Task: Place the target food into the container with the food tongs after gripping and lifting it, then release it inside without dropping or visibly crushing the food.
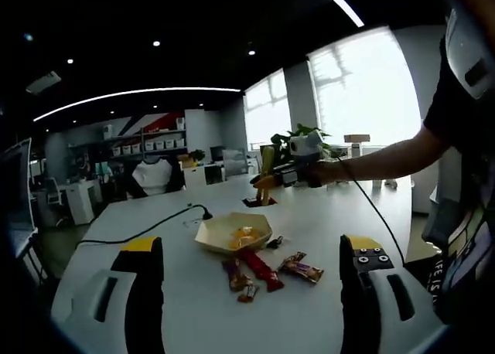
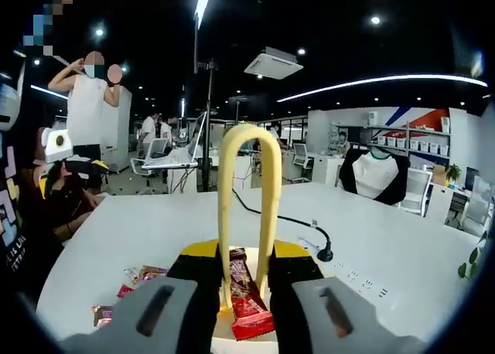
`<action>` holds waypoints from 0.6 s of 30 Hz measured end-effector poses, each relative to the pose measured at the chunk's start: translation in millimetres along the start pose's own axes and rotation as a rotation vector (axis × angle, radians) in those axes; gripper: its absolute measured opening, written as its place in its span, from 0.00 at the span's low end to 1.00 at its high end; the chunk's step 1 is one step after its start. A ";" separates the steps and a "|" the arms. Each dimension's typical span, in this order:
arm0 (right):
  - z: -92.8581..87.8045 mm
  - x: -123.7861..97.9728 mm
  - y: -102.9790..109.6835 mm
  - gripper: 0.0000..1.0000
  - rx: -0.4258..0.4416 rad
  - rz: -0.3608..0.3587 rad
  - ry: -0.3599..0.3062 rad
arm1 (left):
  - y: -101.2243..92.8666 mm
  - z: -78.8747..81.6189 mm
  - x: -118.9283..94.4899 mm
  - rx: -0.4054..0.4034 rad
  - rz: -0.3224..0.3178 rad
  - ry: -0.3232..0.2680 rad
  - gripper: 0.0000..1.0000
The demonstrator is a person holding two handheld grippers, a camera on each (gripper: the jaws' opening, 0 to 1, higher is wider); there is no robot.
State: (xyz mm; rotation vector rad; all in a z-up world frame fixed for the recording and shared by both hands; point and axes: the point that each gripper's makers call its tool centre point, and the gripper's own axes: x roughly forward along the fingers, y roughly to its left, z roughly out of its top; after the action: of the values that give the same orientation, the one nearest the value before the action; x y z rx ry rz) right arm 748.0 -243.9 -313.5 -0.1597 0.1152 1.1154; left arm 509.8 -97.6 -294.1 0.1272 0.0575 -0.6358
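A beige bowl (image 1: 220, 229) sits mid-table holding some orange food (image 1: 244, 236). Just in front of it lie a red snack bar (image 1: 261, 267) and other wrapped snacks (image 1: 302, 269). My left gripper (image 1: 253, 244) is open and empty, its jaws wide either side of them. Beyond the bowl, above the table, a person's arm holds my right gripper (image 1: 285, 174), shut on yellow tongs (image 1: 266, 182). In the right gripper view the tongs (image 2: 246, 149) arch up from my right gripper (image 2: 244, 265). The red bar (image 2: 246, 296) shows between their arms, and I cannot tell whether they touch it.
A black cable (image 1: 155, 226) runs across the white table (image 1: 193, 308) to a plug (image 2: 325, 254). Loose snacks (image 2: 143, 274) lie to one side. A small dark item (image 1: 259, 202) sits under the tongs. A plant (image 1: 298, 134) stands behind, and people (image 2: 83, 99) stand beyond the table edge.
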 end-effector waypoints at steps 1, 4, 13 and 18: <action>-0.9 3.0 -5.1 0.18 0.021 -0.009 0.003 | 2.8 0.9 -0.2 0.005 0.014 -0.003 1.00; -6.5 12.8 -20.2 0.18 0.029 -0.045 0.022 | 6.3 0.8 -1.7 0.014 0.023 0.002 1.00; -32.3 42.5 -42.0 0.18 0.077 -0.111 0.078 | 7.7 -2.9 0.3 0.023 0.027 0.012 1.00; -57.8 57.0 -47.9 0.18 0.088 -0.154 0.151 | 9.0 -2.3 0.3 0.020 0.031 0.010 1.00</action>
State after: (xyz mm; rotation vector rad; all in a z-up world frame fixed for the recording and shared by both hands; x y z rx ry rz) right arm 815.2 -224.9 -376.7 -0.1705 0.2817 0.9429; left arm 515.4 -90.3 -295.5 0.1499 0.0586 -0.6048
